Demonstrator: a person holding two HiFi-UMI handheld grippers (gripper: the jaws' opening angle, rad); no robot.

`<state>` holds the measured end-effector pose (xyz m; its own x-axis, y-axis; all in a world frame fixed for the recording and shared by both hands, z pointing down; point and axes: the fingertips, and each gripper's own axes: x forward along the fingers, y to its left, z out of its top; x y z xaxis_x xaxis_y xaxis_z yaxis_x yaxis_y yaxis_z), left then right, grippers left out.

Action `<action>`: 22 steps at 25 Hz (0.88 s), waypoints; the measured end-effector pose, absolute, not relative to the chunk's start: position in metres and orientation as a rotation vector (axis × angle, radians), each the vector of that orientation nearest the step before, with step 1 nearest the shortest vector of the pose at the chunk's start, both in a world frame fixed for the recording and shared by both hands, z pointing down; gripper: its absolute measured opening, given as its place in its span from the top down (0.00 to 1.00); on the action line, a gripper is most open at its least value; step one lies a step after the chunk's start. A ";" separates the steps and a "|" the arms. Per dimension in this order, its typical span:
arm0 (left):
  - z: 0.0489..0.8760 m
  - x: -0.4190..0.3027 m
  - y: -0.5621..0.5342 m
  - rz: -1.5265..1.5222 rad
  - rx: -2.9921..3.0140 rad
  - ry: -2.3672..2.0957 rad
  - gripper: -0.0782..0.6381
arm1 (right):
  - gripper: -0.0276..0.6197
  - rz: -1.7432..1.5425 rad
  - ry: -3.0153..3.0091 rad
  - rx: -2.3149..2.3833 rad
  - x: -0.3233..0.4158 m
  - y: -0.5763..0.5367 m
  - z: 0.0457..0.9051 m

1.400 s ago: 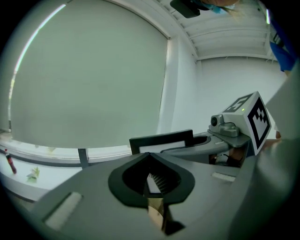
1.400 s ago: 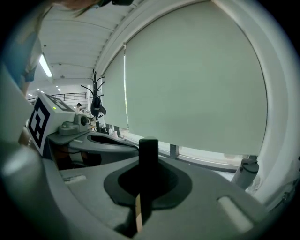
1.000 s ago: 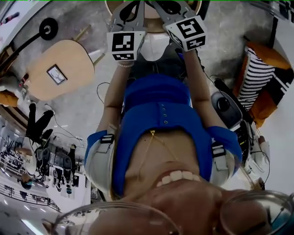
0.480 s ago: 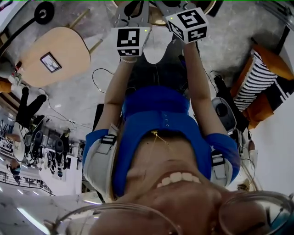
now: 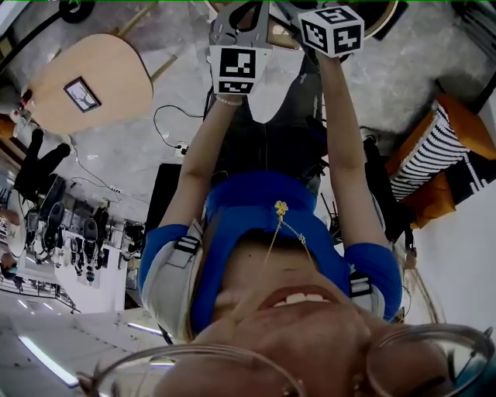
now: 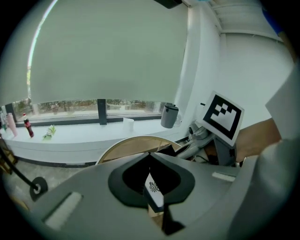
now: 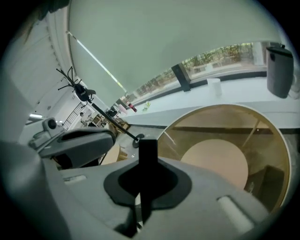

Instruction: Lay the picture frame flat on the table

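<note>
The picture frame (image 5: pixel 81 94), small and dark-edged, rests face up on a pale wooden oval table (image 5: pixel 116 66) at the upper left of the head view, far from both grippers. A person in a blue top holds both grippers out at the top of that view. The left gripper (image 5: pixel 239 23) (image 6: pixel 151 164) is shut with nothing between its fingers. The right gripper (image 5: pixel 332 29) (image 7: pixel 147 147) is also shut and empty. Both point over a round glass-topped table (image 7: pixel 276 140) (image 6: pixel 133 143). Neither gripper view shows the frame.
A grey jug (image 7: pixel 280 70) (image 6: pixel 168 116) and a white cup (image 7: pixel 213 84) stand on the window sill. A floor lamp base (image 7: pixel 137 139) sits left of the round table. An orange chair with a striped cushion (image 5: pixel 430 155) is at the right; cables (image 5: pixel 167 128) cross the floor.
The head view has swung: both grippers and the wooden table with the frame have slid toward the top of the picture. The jaws have stayed shut.
</note>
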<state>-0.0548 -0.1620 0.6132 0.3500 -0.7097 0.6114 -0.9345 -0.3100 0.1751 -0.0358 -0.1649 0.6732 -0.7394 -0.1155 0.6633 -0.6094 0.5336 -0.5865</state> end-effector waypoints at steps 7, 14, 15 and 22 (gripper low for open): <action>0.653 -0.058 -0.142 0.613 2.030 -1.418 0.90 | 0.94 1.256 -2.074 0.526 -0.033 -0.145 0.743; 0.668 -0.056 -0.130 0.644 2.004 -1.379 0.90 | 0.94 1.322 -1.978 0.498 -0.025 -0.133 0.782; 0.669 -0.056 -0.130 0.646 1.999 -1.378 0.90 | 0.94 1.333 -1.968 0.486 -0.025 -0.131 0.786; 0.686 -0.046 -0.117 0.651 1.981 -1.301 0.90 | 0.94 1.276 -1.939 0.547 -0.015 -0.138 0.810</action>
<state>-0.0460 -0.1167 0.6859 0.3781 -0.5901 0.7133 -0.9247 -0.2778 0.2603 -0.0149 -0.1377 0.8101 -0.6358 0.0452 0.7705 -0.6898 0.4146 -0.5935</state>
